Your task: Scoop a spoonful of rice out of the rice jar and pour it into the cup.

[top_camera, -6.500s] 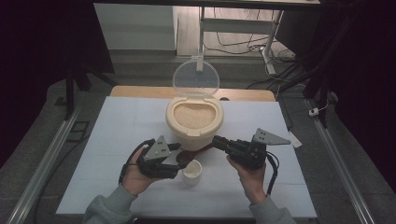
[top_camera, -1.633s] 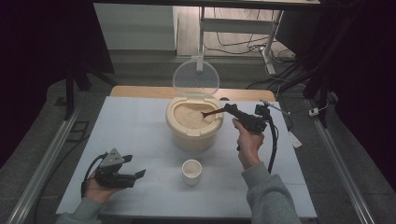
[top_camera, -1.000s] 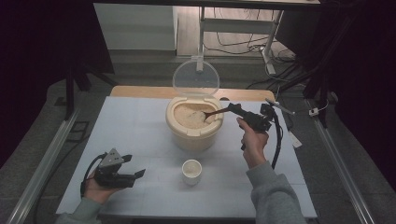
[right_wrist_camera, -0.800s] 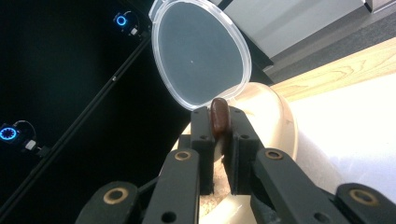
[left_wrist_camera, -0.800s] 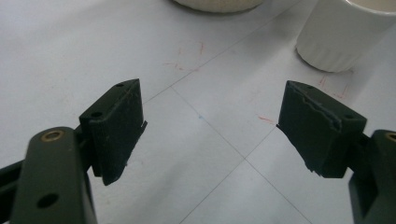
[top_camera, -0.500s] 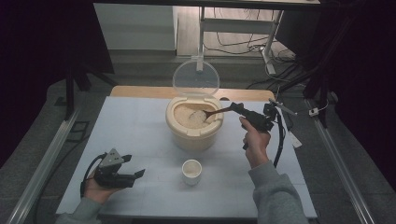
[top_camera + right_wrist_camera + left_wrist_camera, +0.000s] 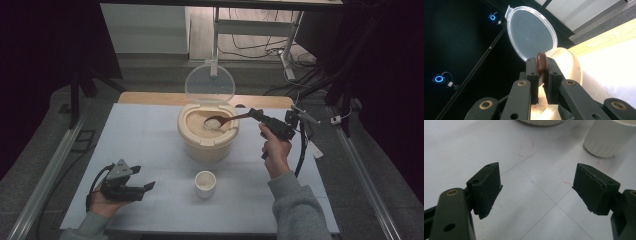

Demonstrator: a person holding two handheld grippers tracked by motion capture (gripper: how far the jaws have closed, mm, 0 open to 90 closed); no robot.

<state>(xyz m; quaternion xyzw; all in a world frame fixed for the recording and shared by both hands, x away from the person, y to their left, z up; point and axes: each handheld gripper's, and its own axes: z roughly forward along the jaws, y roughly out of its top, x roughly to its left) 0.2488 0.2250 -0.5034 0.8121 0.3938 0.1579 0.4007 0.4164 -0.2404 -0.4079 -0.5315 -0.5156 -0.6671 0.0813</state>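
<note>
A cream rice container (image 7: 207,145) stands at the table's middle back with its clear lid (image 7: 210,84) tipped up. My right gripper (image 7: 256,114) is shut on the handle of a brown wooden spoon (image 7: 232,119), whose bowl carries rice just above the rice in the container. In the right gripper view the spoon handle (image 7: 541,62) is pinched between the pads, with the clear lid (image 7: 531,32) behind. A small white cup (image 7: 205,183) stands in front of the container. My left gripper (image 7: 148,187) rests open near the front left, nothing between its fingers (image 7: 486,187), the cup (image 7: 610,136) beyond.
The white table top (image 7: 140,145) has a wooden strip (image 7: 150,97) along its back edge. Metal rails (image 7: 47,170) run down both sides. Cables and a stand's legs lie on the floor behind the table.
My right hand has drawn slightly to the right and raised the spoon's bowl with rice out of the rice heap. The left hand has stayed put.
</note>
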